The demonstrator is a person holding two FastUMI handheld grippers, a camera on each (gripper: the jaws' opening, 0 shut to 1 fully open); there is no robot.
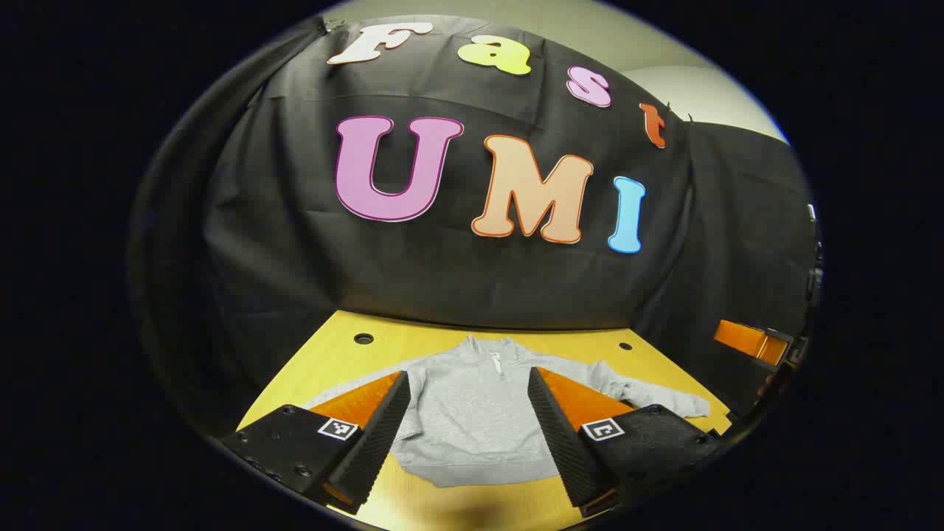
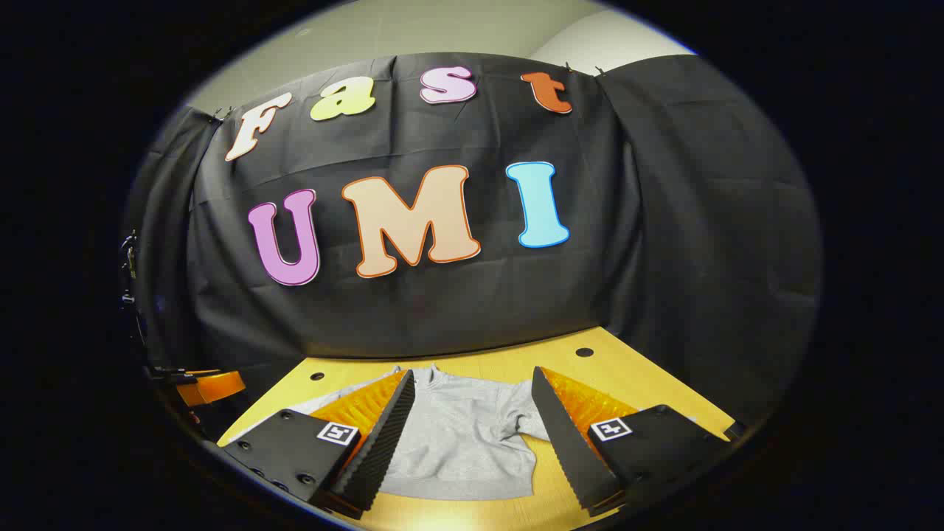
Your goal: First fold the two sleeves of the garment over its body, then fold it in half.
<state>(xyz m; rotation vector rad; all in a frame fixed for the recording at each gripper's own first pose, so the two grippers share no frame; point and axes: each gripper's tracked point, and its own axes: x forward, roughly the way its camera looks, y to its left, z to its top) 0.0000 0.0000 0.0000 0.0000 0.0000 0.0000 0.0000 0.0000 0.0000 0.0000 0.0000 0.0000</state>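
Fingers of the left gripper stand spread wide with nothing between them, held above the near edge of the yellow surface; the right gripper has its fingers parted and empty in the same way. Neither touches the cloth.

In the left gripper view the grey garment lies flat on the surface, collar toward the booth's black wall and hem toward the camera. One sleeve runs out to the right of that view, lightly rumpled, its cuff near the surface's edge. The opposite sleeve is largely hidden behind the left finger, so its lie cannot be told. In the right gripper view the garment sits between the fingers, with the sleeve bunching beside the body.

Both sleeves appear still unfolded, so the sleeve fold seems to be the step in hand. To do it well, each gripper would likely come down near a cuff, pinch a single layer of cloth without catching the body beneath, and carry the cuff inward across the chest. Lifting only slightly should keep the body from dragging. Laying the sleeve straight and flat would help the later half fold.
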